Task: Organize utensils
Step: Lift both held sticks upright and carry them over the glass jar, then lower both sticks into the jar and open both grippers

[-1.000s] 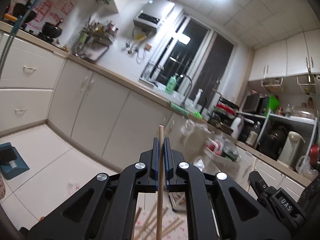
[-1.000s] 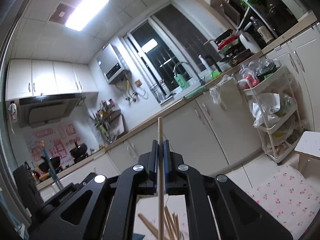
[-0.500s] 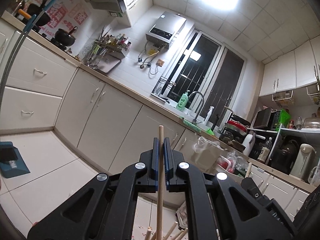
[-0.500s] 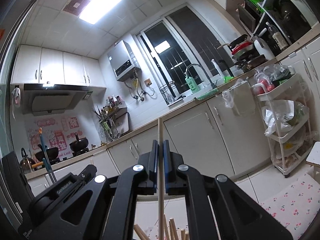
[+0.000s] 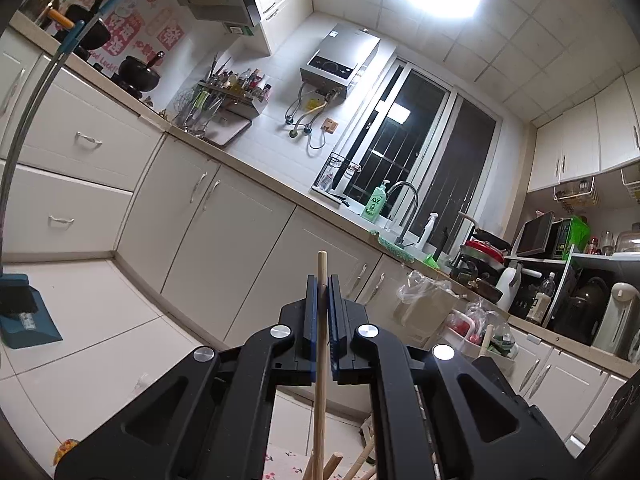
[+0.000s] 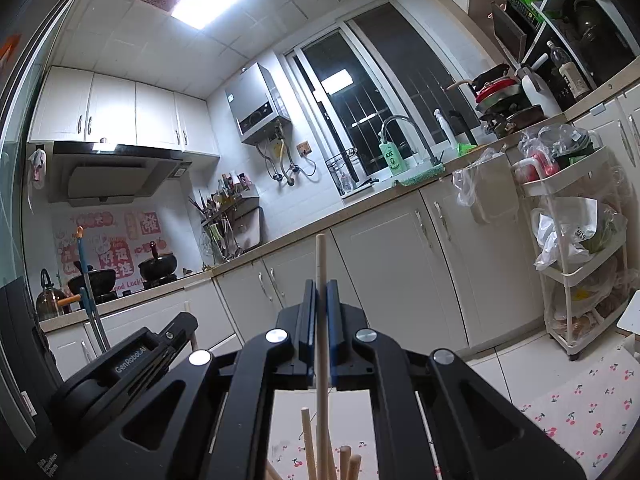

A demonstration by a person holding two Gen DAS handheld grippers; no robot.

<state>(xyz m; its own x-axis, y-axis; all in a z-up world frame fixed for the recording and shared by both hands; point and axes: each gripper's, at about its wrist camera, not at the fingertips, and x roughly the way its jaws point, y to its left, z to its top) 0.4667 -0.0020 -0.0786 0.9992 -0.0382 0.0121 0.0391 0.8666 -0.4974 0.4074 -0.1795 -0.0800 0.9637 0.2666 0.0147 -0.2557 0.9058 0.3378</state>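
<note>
My left gripper [image 5: 322,280] is shut on a wooden chopstick [image 5: 320,360] that runs up between its blue pads and pokes out past the tips. My right gripper [image 6: 320,284] is shut on another wooden chopstick [image 6: 321,340], held the same way. Both point up and out at the kitchen cabinets. Several more chopstick ends [image 6: 344,460] stand below the right gripper, and a few [image 5: 336,462] show below the left one; what holds them is hidden. The left gripper's body [image 6: 132,360] shows at the left of the right wrist view.
A cherry-print cloth [image 6: 580,404] covers the surface under the grippers. White base cabinets [image 5: 208,216] run along the far wall under a counter with a sink tap [image 5: 404,200]. A white trolley [image 6: 576,264] with bags stands at the right. A blue dustpan [image 5: 24,320] sits on the floor.
Both grippers have tilted further up, so more wall and ceiling show and less of the cloth. Each stays shut on its chopstick. The loose chopsticks below have slid toward the bottom edge.
</note>
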